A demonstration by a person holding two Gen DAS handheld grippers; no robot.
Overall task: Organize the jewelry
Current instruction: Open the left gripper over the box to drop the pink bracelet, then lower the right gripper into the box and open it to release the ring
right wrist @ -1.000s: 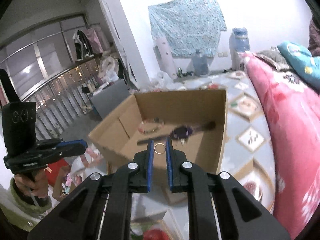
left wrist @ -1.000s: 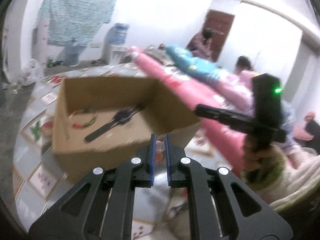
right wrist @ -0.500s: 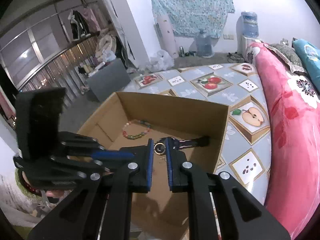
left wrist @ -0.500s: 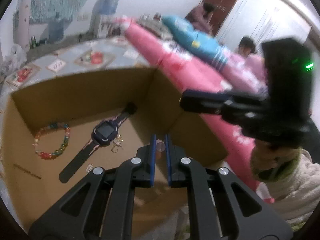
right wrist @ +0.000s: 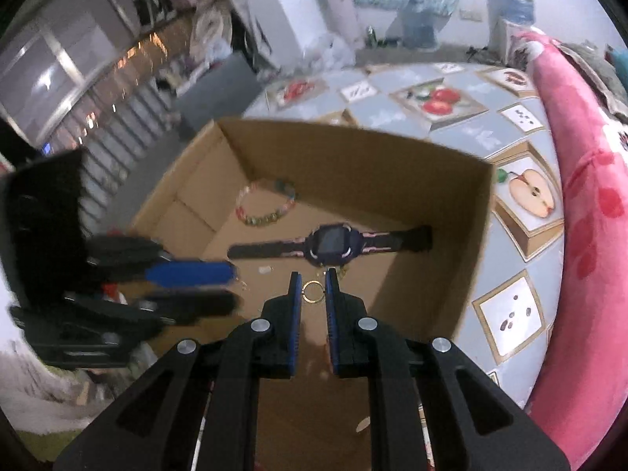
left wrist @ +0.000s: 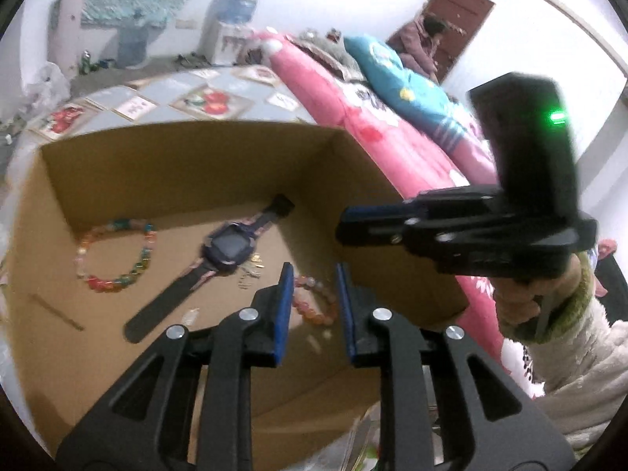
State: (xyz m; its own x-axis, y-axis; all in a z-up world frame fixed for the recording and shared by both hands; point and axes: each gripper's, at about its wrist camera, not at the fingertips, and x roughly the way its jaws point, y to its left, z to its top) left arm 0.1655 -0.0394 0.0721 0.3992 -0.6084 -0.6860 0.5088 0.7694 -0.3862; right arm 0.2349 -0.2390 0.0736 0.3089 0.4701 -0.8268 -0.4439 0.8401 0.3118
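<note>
counter (right wrist: 463, 117): fruit-print cloth, pink bedding (right wrist: 588, 196) at right edge | cardboard box (right wrist: 353, 145): watch (right wrist: 329, 245), bead bracelets (left wrist: 114, 255) | left gripper (left wrist: 314, 274) jaws wide, empty | right gripper (right wrist: 313, 280) jaws pinch gold ring (right wrist: 313, 292)

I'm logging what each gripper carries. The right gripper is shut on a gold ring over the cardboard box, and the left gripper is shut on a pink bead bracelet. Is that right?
Not quite. The left gripper is open in the left wrist view; the pink bead bracelet lies on the cardboard box floor, seen between its fingers. The right gripper is indeed shut on the gold ring over the box.
</note>
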